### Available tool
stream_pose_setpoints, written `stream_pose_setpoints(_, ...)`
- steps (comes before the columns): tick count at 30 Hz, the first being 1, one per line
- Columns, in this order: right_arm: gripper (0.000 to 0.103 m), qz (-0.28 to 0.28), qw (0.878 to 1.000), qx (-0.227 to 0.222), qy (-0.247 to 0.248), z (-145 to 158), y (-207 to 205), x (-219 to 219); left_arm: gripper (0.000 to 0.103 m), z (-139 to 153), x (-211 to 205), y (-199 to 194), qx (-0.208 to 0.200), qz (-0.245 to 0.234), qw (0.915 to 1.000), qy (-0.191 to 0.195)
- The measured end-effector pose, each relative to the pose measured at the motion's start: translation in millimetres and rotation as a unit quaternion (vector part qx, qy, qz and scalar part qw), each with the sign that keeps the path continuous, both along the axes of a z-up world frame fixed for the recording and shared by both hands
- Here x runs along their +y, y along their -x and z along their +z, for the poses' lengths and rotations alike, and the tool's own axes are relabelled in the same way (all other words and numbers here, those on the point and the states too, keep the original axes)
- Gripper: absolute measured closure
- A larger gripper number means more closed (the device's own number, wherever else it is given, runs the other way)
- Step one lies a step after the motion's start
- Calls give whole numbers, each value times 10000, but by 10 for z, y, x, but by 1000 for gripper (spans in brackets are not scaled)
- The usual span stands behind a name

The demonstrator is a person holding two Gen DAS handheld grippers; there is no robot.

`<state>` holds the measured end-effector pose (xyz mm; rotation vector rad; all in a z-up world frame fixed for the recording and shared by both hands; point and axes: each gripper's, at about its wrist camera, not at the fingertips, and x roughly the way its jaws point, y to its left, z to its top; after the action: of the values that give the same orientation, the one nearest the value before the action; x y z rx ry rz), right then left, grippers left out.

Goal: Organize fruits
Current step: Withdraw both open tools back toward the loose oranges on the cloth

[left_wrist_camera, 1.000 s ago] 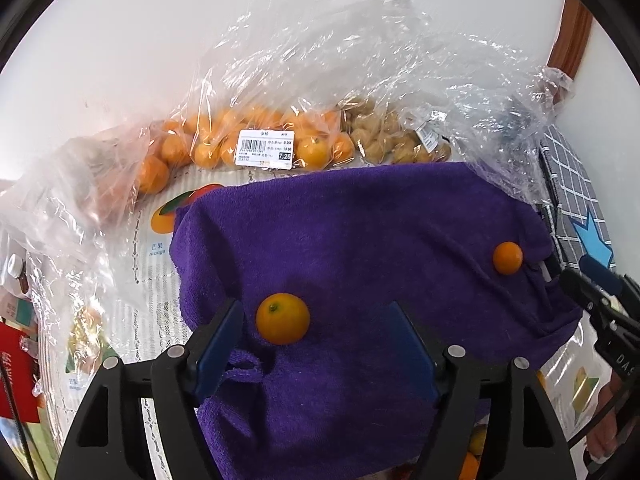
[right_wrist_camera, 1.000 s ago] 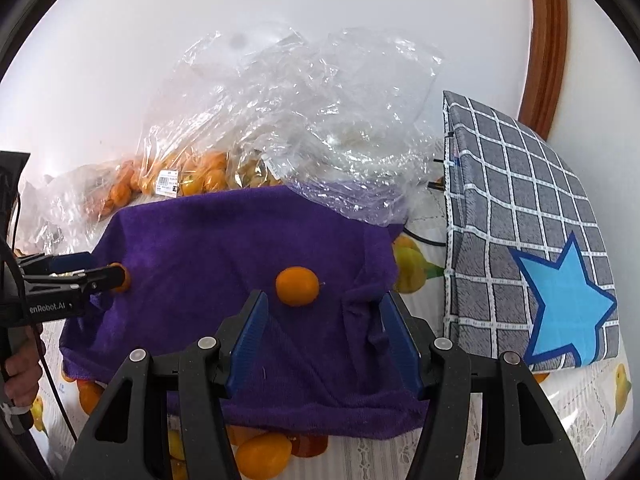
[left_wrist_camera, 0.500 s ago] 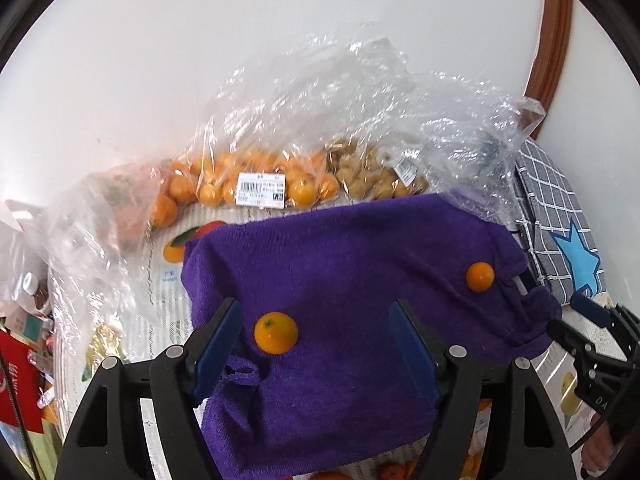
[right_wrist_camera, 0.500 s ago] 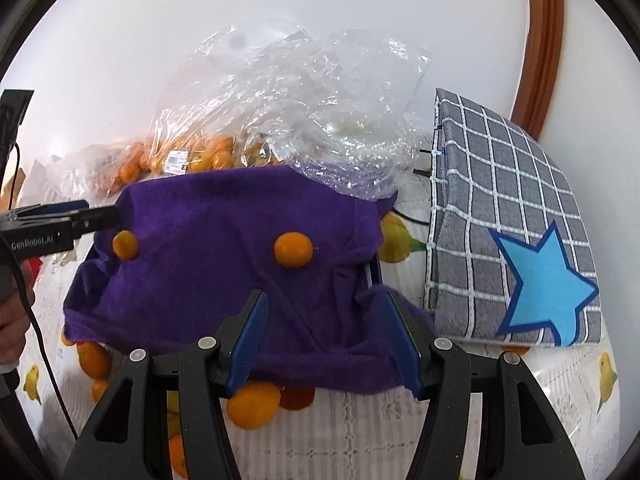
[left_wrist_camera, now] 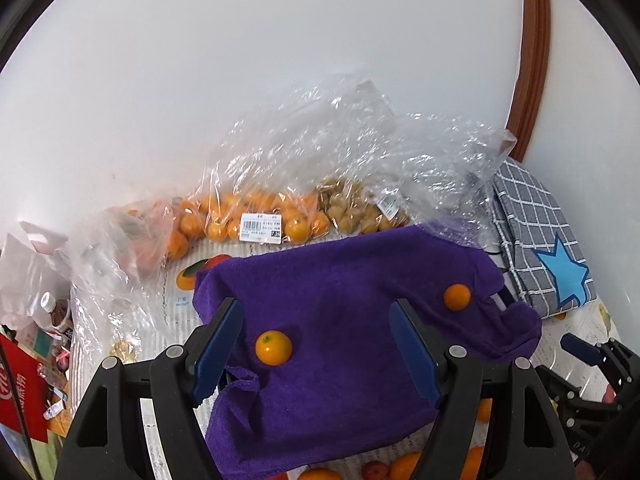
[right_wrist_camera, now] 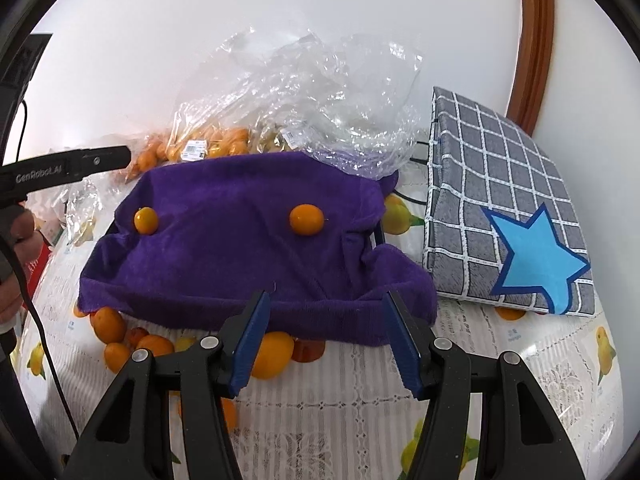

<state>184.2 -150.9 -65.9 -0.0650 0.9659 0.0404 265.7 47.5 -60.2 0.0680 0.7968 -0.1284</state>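
Note:
A purple towel [left_wrist_camera: 344,320] [right_wrist_camera: 248,256] drapes over a raised frame on the table. Two small oranges rest on it: the left orange [left_wrist_camera: 273,347] [right_wrist_camera: 146,220] and the right orange [left_wrist_camera: 456,297] [right_wrist_camera: 306,219]. My left gripper [left_wrist_camera: 316,344] hovers open above the towel, the left orange between its blue pads [left_wrist_camera: 218,344] without touching them. My right gripper [right_wrist_camera: 326,338] stands open over the towel's near edge, holding nothing. Its blue tip [left_wrist_camera: 580,350] shows in the left wrist view. Loose oranges [right_wrist_camera: 120,340] and a larger yellow-orange fruit [right_wrist_camera: 270,354] lie under the towel's front edge.
Clear plastic bags [left_wrist_camera: 320,184] of small oranges [left_wrist_camera: 240,220] and tan fruits [left_wrist_camera: 352,212] lie behind the towel against the white wall. A grey checked cushion with a blue star [right_wrist_camera: 508,220] lies right. Bottles and a red pack [left_wrist_camera: 24,384] crowd the left. A hand [right_wrist_camera: 16,240] holds the left gripper.
Both grippers have pulled back and up from the towel, so more of the table shows. The two oranges stay put on the towel. The jaws kept their width.

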Motion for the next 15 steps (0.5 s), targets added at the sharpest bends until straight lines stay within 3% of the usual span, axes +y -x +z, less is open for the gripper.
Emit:
stream_pose_setpoints(9, 44, -57, 9998, -200, -59, 69, 152, -12, 29, 121, -106, 340, -145, -255, 9995, -128)
stream_pose_setpoints(15, 44, -26, 9999, -49, -161, -2, 160, 46, 29, 67, 69, 555, -147, -145, 9996, -217)
